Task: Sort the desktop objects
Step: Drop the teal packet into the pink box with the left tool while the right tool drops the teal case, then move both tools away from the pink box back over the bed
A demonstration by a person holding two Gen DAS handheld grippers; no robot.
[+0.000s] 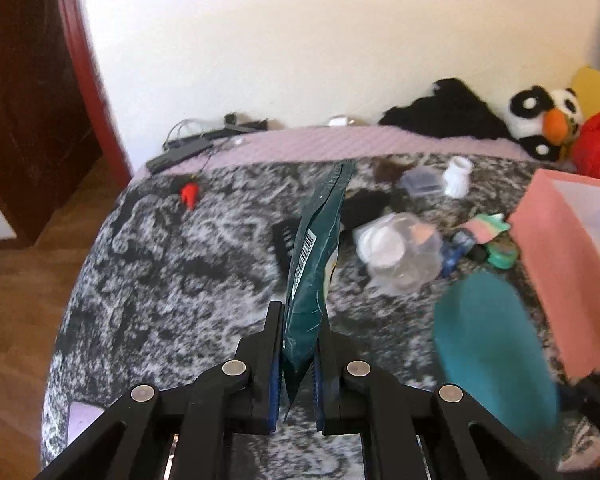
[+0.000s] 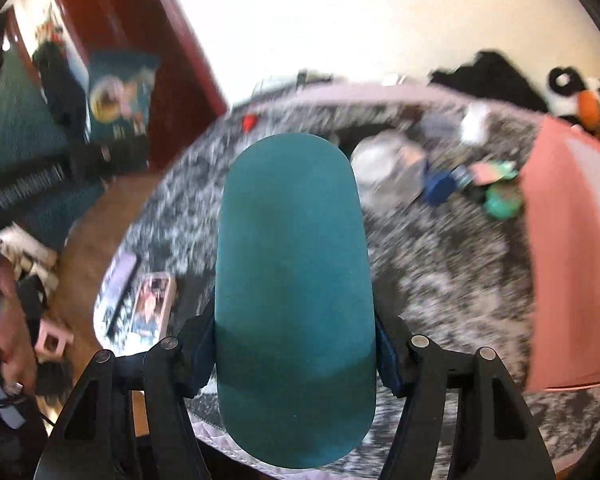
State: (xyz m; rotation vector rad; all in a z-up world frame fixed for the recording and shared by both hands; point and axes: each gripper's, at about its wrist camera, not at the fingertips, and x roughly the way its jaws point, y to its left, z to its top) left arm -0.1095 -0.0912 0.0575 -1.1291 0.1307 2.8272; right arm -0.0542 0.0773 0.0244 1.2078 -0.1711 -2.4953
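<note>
In the left wrist view, the left tongs are clamped on a dark green foil pouch, held edge-on above the black-and-white patterned bedspread. A white barcode runs along the pouch's side; no wording is legible. Further right lie a clear plastic bag and a pink cardboard box.

In the right wrist view, the right tongs grip a teal oblong case by its sides, raised over the bedspread's near left part. It carries no visible writing.
</note>
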